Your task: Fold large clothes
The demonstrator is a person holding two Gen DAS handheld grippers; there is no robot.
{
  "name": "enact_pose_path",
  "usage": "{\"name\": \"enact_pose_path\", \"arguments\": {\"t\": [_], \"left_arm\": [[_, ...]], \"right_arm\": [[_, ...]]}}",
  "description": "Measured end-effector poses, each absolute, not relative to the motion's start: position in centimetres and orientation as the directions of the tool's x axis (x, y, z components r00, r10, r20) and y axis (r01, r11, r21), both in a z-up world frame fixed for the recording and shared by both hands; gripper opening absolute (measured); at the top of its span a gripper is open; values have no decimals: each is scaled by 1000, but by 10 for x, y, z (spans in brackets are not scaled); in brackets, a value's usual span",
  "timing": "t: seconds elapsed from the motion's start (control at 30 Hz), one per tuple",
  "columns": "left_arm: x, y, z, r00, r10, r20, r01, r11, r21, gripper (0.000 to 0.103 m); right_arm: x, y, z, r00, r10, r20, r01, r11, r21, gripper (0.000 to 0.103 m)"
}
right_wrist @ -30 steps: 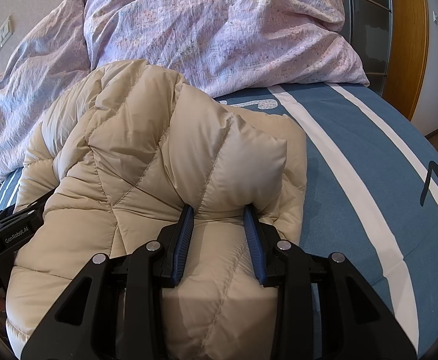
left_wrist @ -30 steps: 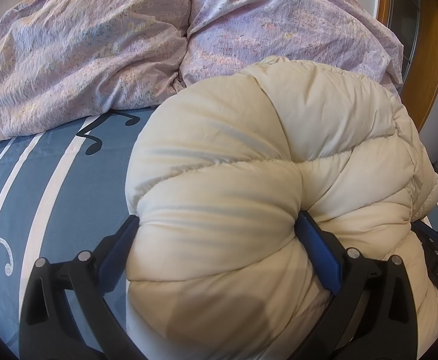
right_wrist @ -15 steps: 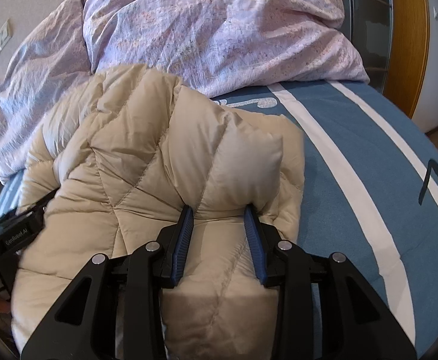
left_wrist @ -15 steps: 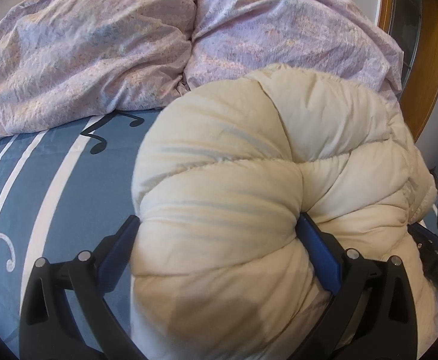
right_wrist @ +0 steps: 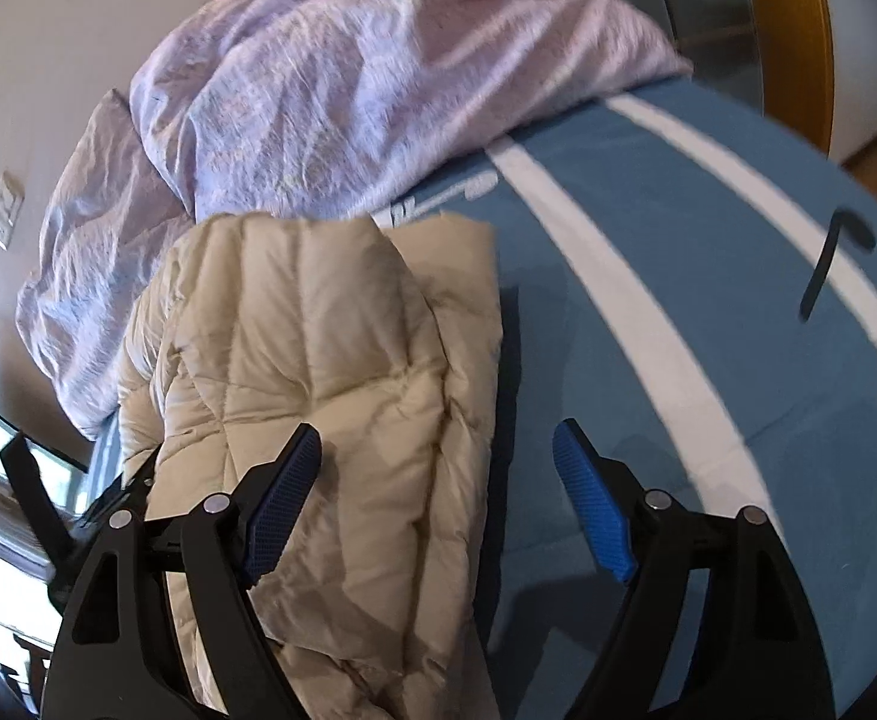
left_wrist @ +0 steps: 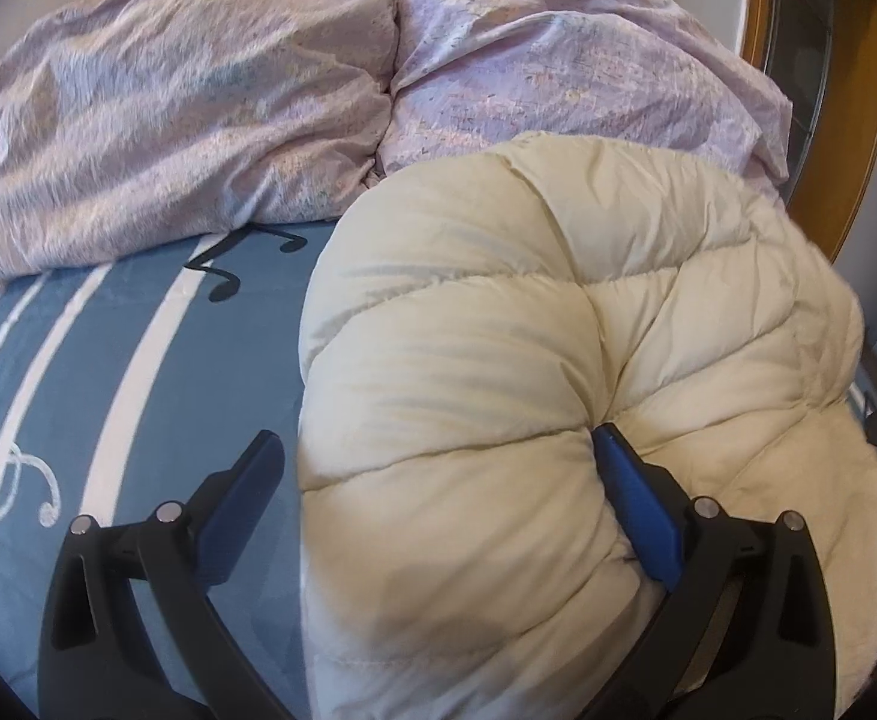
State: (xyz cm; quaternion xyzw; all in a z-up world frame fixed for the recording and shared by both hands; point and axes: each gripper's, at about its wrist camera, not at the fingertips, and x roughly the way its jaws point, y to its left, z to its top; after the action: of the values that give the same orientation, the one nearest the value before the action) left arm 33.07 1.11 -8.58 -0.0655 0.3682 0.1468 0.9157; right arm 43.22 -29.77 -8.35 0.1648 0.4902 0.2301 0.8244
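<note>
Lying on the bed, the puffy jacket filled the lower left, running bottom to top. Right gripper jaws were spread wide, holding nothing. Left gripper jaws gaped around a fold.

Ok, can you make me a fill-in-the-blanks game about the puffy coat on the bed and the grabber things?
1. The puffy jacket is the colour ____.
2. The jacket lies on a blue bedsheet with ____ stripes.
3. The right gripper has its jaws ____, with nothing pinched between them.
4. The crumpled duvet behind the jacket is pale ____.

Missing words: cream; white; open; purple
</note>
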Motion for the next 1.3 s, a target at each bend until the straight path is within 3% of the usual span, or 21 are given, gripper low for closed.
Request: {"name": "enact_pose_path", "arguments": {"t": [0.3,0.77,0.93,1.17,1.3], "left_arm": [[333,15,-90,673,228,-704,-319,948,3,101],[331,20,-93,677,205,-707,-317,948,-29,101],[323,21,-89,688,224,-690,-328,944,-21,101],[305,31,-71,715,175,-677,-302,951,-73,101],[293,34,-59,727,186,-661,-292,955,-53,101]], "right_arm": [[441,-288,-99,287,628,-723,-211,778,592,98],[455,-261,-108,202,694,-691,-286,717,636,99],[459,-253,-113,158,740,-654,-311,666,678,82],[459,-256,-120,115,806,-580,-279,587,760,41],[458,-256,-117,126,805,-580,-275,591,759,32]]}}
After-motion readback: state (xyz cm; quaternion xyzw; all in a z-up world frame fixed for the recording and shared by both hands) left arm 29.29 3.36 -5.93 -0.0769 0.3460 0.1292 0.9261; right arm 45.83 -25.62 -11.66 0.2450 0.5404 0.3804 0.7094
